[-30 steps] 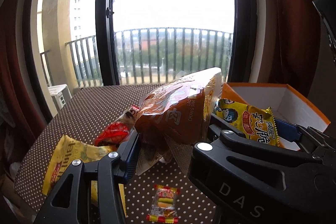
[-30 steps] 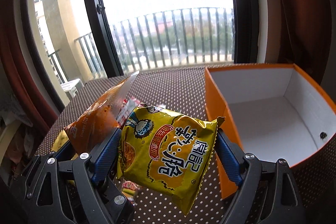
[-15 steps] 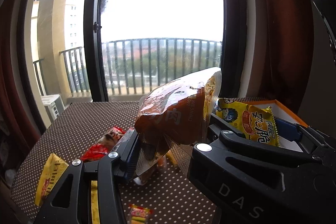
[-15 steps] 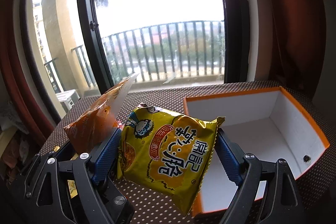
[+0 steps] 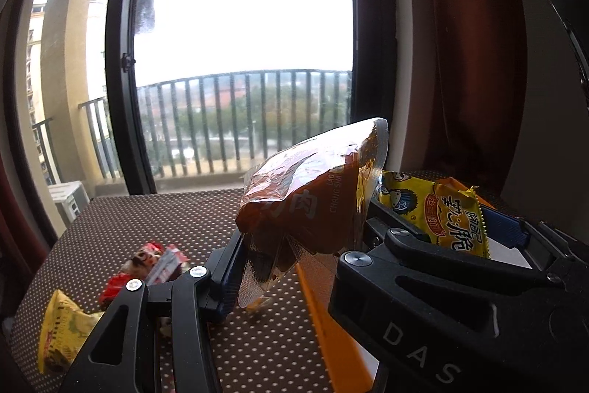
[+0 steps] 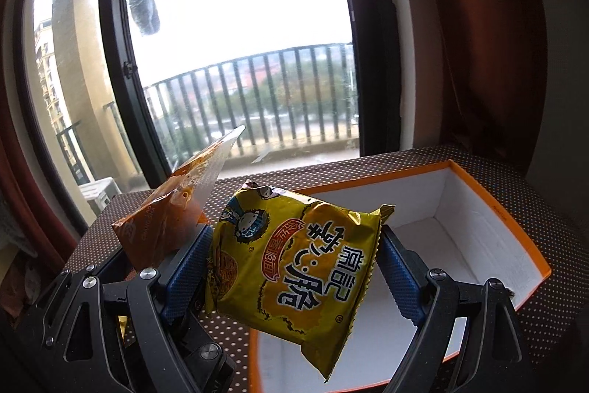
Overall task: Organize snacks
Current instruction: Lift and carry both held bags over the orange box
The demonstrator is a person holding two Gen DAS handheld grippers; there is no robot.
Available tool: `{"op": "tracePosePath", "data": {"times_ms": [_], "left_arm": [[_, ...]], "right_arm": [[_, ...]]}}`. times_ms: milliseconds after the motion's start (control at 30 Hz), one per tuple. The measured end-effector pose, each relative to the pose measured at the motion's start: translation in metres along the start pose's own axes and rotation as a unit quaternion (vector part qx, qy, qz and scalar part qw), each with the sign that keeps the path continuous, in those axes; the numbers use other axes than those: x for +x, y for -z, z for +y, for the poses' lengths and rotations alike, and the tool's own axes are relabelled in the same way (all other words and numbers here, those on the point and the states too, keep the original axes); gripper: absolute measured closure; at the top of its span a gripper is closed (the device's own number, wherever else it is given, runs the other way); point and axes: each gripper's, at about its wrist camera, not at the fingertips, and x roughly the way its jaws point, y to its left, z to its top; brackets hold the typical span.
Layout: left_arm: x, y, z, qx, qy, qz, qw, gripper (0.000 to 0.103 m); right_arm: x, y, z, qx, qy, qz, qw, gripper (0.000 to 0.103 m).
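Right gripper (image 6: 294, 267) grips yellow pkt (image 6: 294, 267) — over box (image 6: 478, 209) rim.

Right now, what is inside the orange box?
The orange box shows only bare white floor and walls where visible. The yellow noodle packet in the right gripper covers its near-left part, so that stays unseen.

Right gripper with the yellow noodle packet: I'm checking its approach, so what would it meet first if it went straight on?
Probably the open orange cardboard box: the right gripper points down into its white interior, apparently empty, with the yellow noodle packet leading. Depth is uncertain.
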Motion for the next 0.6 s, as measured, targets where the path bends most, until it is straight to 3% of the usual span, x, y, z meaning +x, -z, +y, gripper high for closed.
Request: {"op": "tracePosePath", "data": {"times_ms": [333,600], "left_arm": [[0.043,-0.008,-0.025,0.030,0.039,0.027,0.9984,0.050],[0.086,-0.005,-0.045,0.067,0.066,0.075,0.9927,0.049]], "right_arm": [[0.009,-0.003,-0.046,0.022,0.041,0.017,0.999,0.015],[0.021,0.004,-0.085,0.060,0.068,0.046,0.995,0.015]]}}
